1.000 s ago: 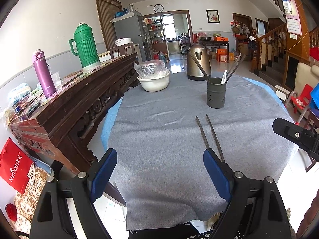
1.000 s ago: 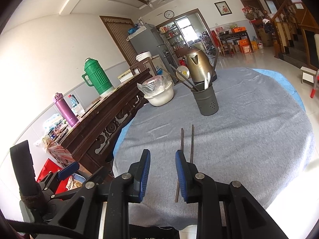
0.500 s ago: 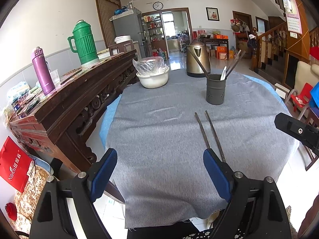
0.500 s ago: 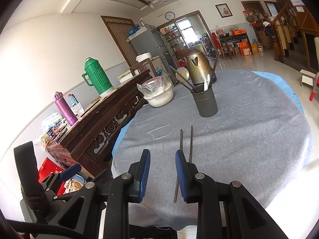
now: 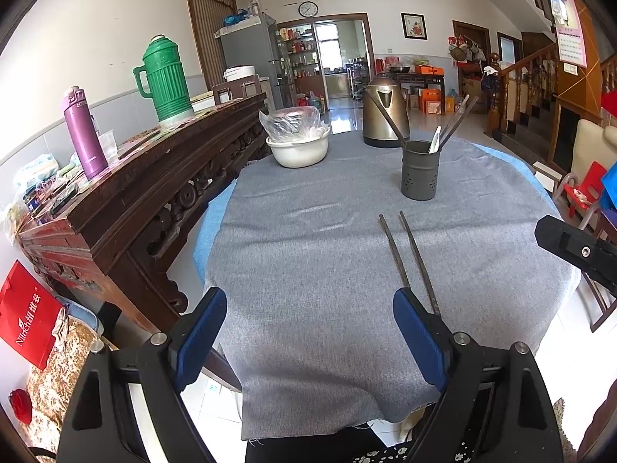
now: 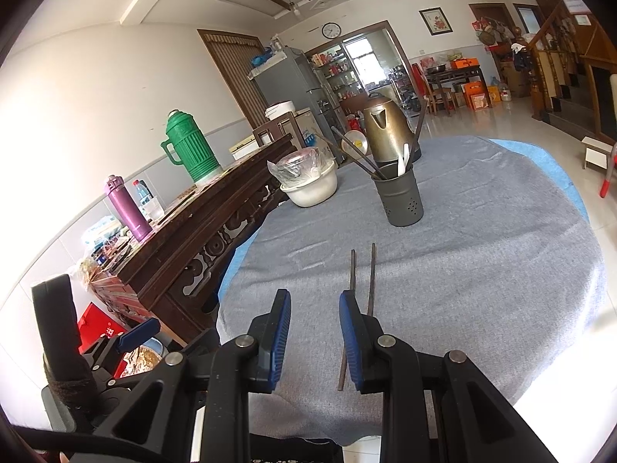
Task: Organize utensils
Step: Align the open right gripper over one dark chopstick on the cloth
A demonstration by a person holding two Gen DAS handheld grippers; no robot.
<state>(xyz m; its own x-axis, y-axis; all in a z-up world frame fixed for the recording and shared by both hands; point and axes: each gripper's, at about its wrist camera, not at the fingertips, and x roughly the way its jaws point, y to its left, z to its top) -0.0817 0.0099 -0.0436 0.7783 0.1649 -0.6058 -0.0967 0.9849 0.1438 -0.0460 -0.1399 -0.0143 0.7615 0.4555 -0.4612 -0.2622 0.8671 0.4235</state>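
Two dark chopsticks (image 5: 408, 254) lie side by side on the grey cloth of the round table (image 5: 308, 254); they also show in the right wrist view (image 6: 362, 277). A dark perforated utensil holder (image 5: 419, 169) stands beyond them with chopsticks and a white spoon in it, also in the right wrist view (image 6: 399, 196). My left gripper (image 5: 308, 332) is wide open and empty above the table's near edge. My right gripper (image 6: 314, 332) is open with a narrow gap, empty, just left of the chopsticks' near ends.
A white bowl (image 5: 297, 146) with a plastic-wrapped dish and a bronze kettle (image 5: 385, 114) stand at the table's far side. A dark wooden sideboard (image 5: 127, 200) with a green thermos (image 5: 166, 81) and purple bottle (image 5: 85, 135) runs along the left.
Both grippers have drawn back slightly from the table, so the holder and chopsticks look a little farther off. Neither gripper's opening has changed.
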